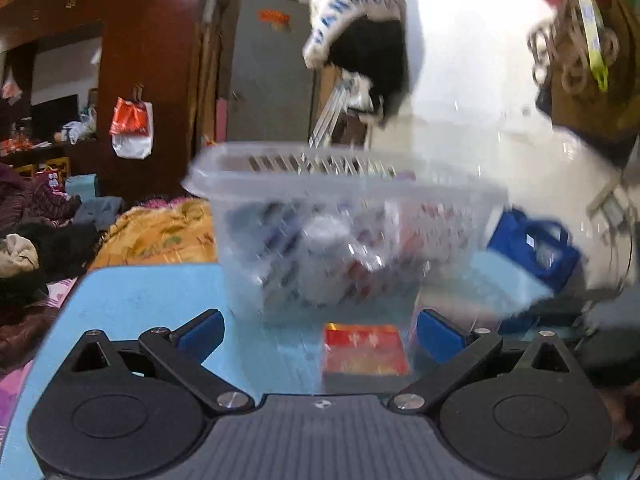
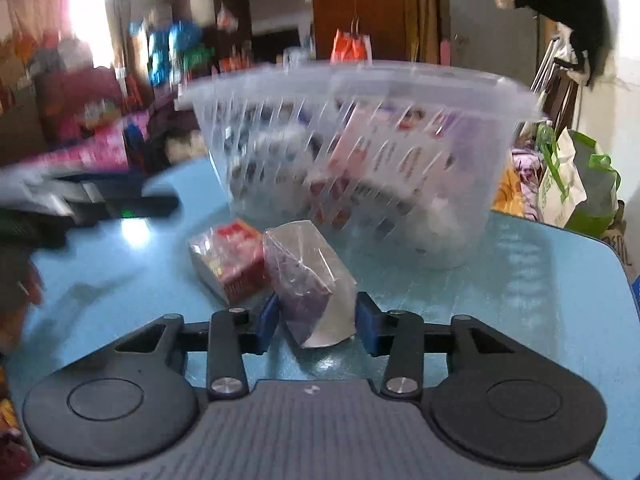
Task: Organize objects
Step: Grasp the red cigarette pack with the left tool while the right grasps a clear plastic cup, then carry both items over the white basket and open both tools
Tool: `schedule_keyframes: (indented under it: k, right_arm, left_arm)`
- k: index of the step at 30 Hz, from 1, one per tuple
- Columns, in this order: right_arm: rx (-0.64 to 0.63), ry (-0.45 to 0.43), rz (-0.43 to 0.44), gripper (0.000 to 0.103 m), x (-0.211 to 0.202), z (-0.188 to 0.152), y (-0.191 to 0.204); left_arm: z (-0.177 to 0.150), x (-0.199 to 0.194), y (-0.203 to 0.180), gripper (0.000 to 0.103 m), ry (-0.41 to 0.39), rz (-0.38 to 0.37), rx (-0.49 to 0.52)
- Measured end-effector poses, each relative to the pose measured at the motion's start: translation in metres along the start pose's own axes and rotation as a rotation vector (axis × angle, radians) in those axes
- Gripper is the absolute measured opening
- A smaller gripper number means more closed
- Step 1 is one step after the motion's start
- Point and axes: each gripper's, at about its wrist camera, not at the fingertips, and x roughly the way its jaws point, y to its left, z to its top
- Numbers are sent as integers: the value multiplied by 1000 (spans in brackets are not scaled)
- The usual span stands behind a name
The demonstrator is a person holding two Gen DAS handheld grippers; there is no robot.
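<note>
right gripper sits nearest, its blue pads either side of a small purple box wrapped in clear crinkly film w/ a silver end flap. left pad looks to touch the wrap, right pad seems a hair off, so can't tell if it's pinching yet. the box rests on the light blue table. judging by size it's light, prob. cardboard, stiff enough for a side squeeze, but the film looks slick and the loose flap may crumple; best hold is across the flat long sides at mid-body, not on the flap.

touching it on the left lies a small red-and-white printed box w/ grey edge, also wrapped, likely just as light.

left gripper is spread wide, nothing between the pads; the same red box lies flat on the table just ahead, between the open jaws' line, untouched.

further back stands a clear slotted plastic basket w/ a wide rim, upright on the table. it's already partly full: several small boxes and packets, red, white, purple and dark, stacked loosely; blur hides exact count. room seems left near the top.
</note>
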Motion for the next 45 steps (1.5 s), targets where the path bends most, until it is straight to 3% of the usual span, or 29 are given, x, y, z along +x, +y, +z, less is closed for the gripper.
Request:
schedule_keyframes:
  k: [5,7,11,17,19,34,45]
  right_arm:
    - [36,-89,-66,43,-15,-4,-6]
    - [20,-92,-80,43,-14,-3,-2]
    - [-2,-99,-95,43,-15,-1,1]
    - [8,-111,-76,42,-16,-1,-2]
    - [15,-113,-72,42,-16,-1,-3]
    - [-35,-85,-103,37,-11,-2,4]
    - [-37,-198,-88,37,-29,-5,5]
  left_arm:
    - [-13,23,-23,101,104,30,80]
    - [-15,26,-27,100,118,13,79]
    - [-15,27,-32,100,146,60,101]
    - [-13,31,-32,83,174,63,99]
    - [-12,31,-33,66,176,61,95]
    - [-9,23,-26,65,110,65,36]
    - [-11,-2,-26,65,-49,69,30]
